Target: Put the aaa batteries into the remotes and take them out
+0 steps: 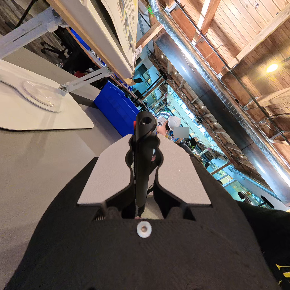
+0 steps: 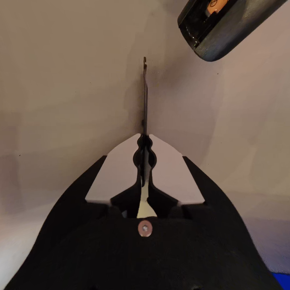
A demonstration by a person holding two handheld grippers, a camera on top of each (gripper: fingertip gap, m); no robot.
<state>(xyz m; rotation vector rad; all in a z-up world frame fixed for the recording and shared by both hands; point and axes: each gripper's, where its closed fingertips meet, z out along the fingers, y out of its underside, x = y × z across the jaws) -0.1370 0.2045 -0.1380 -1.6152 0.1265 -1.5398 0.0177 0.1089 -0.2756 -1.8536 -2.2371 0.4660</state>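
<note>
Left tongs clamp a slim black plastic remote edge-on above the grey tabletop, while right tongs pinch a thin black battery cover, an orange-labelled battery sitting in the remote's open compartment at upper right.

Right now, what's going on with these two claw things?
A person is working two handheld grippers. The left gripper is clamped on a black remote, held up edge-on above a grey table. The right gripper pinches a thin black cover. The remote's open compartment shows an orange battery inside.
</note>
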